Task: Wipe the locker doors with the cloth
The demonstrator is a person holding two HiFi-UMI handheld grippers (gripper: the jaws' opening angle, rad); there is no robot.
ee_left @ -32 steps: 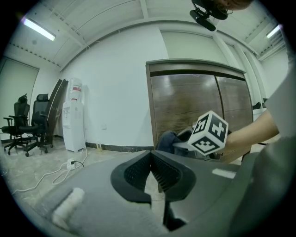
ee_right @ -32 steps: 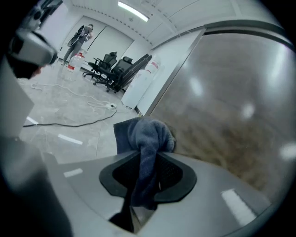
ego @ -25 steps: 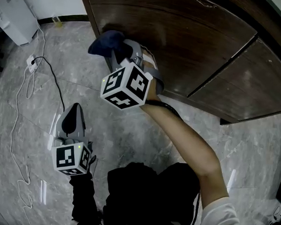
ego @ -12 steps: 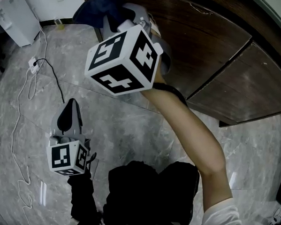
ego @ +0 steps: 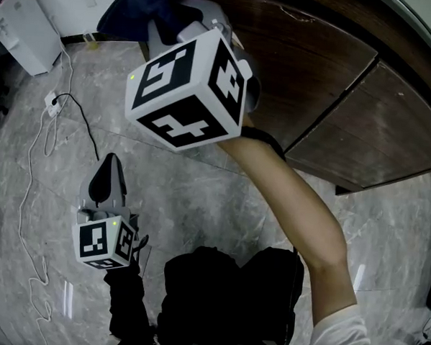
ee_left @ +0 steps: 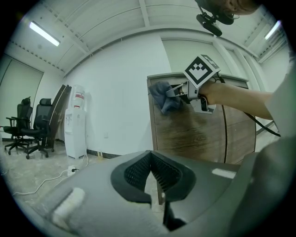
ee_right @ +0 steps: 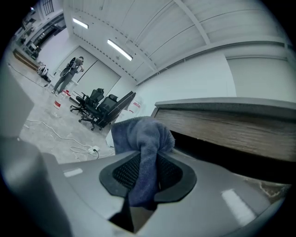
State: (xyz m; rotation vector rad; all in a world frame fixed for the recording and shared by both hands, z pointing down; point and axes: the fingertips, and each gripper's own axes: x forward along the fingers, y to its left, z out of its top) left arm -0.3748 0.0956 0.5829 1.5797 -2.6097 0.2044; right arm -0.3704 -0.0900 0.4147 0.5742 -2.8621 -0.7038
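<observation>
The right gripper (ee_right: pixel 147 173) is clamped on a bunched strip of the blue cloth (ee_right: pixel 141 139), and the rest of the cloth bulges out past its jaw tips. Seen from the left gripper view, that bundle sits at the upper left corner of the wooden locker (ee_left: pixel 194 134), just under the top edge, and seems to rest on the door face. The left gripper (ee_left: pixel 151 178) hangs low over the floor, well apart from the locker, with its jaws together and nothing between them. The main risk is probably the narrow hold: drag on the wood could pull the cloth free. So close to the left edge, a stroke could also run off the corner, or let the bare jaw tips scrape the door.
</observation>
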